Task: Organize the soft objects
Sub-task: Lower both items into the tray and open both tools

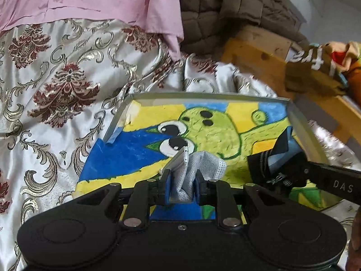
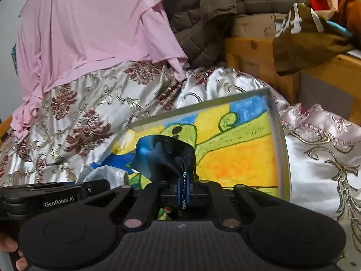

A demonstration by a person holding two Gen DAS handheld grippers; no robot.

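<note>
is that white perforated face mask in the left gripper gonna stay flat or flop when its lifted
Probably flop: the white perforated face mask already bunches and folds between the left gripper pads. It looks thin, so likely very light. Its stiffer nose-strip edge may hold a line, while the rest should droop over the painted tray.

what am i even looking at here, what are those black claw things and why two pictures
Those are hand-held grippers, one in each of a person's hands, each with a camera looking along its fingers. So there are two pictures: one from the left, one from the right. The left gripper is pinching a pale face mask. The right gripper is shut on a dark blue-and-black cloth. Both hang over a shallow box with a yellow and green cartoon inside, lying on a patterned satin bedspread. Behind lie a pink garment and a brown quilted jacket.
</note>
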